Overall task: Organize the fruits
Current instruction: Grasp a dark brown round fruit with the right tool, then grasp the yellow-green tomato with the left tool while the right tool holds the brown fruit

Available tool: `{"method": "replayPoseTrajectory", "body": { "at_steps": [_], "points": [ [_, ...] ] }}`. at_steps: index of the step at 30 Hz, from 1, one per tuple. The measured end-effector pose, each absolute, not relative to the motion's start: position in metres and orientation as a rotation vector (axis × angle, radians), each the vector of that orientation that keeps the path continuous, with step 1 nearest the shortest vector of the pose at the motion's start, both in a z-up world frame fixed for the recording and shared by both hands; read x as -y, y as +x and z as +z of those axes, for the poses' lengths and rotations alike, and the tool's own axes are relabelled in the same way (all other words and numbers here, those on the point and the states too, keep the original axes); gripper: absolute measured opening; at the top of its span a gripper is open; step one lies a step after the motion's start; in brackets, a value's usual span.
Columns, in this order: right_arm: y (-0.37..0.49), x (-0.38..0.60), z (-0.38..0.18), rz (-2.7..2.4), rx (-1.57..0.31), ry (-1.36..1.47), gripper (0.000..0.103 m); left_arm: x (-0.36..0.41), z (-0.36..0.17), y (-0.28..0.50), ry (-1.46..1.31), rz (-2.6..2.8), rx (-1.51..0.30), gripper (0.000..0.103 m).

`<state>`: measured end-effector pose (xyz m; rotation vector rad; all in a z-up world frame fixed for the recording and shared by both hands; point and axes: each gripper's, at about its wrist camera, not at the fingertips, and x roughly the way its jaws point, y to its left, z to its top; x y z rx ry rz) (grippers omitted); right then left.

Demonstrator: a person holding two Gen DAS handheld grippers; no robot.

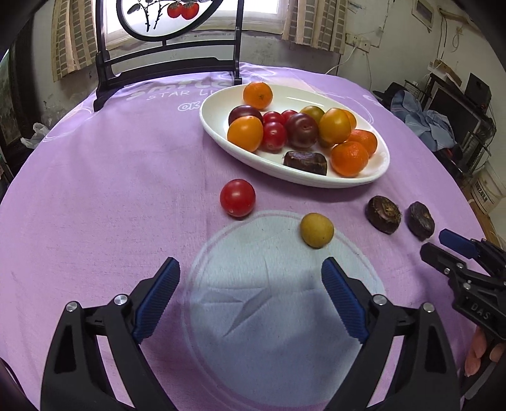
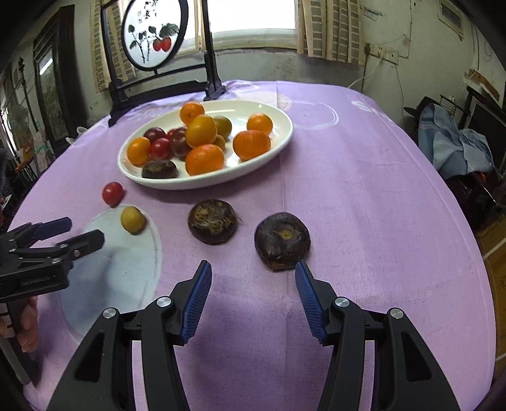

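right hand-held gripper [image 2: 253, 278]: open, empty, nearest dark fruit [image 2: 282, 241] front of plate [image 2: 278, 139]; straddle it squarely
left hand-held gripper [image 1: 249, 275]: open, empty

Left tool [image 1: 249, 268] spread wide, red tomato [image 1: 237, 198], yellow fruit [image 1: 317, 230], white plate [image 1: 218, 134] beyond

Bright window [image 2: 253, 19], checked curtains [image 2: 329, 28], scuffed wall [image 2: 411, 57], purple tablecloth [image 2: 363, 189]
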<state>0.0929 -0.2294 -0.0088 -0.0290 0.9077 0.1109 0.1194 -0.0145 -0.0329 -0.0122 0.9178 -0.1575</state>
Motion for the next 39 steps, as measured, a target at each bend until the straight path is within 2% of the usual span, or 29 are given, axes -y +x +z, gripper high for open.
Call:
{"method": "replayPoseTrajectory", "body": {
  "at_steps": [14,15,16,30,35,37,39],
  "points": [
    [0.126,0.228,-0.024,0.061,-0.974,-0.070,0.058,0.017,-0.038,0.120,0.003,-0.172,-0.933,0.090],
    [0.129,0.228,-0.024,0.055,-0.971,-0.071,0.055,0.016,-0.038,0.121,0.001,-0.171,-0.935,0.090],
    [0.131,0.231,-0.023,0.034,-0.966,-0.059,0.043,0.016,-0.039,0.121,0.000,-0.169,-0.936,0.090],
    [0.107,0.229,-0.008,0.165,-0.896,0.035,0.043,0.036,-0.048,0.122,0.067,-0.170,-0.960,0.090],
    [0.098,0.224,-0.001,0.202,-0.875,0.018,0.043,0.054,-0.047,0.128,0.117,-0.161,-0.958,0.085],
    [0.095,0.223,0.003,0.218,-0.863,0.018,0.043,0.059,-0.047,0.132,0.102,-0.169,-0.970,0.078],
    [0.093,0.223,0.005,0.230,-0.857,0.025,0.043,0.063,-0.046,0.139,0.080,-0.160,-0.984,0.076]
  ]
}}
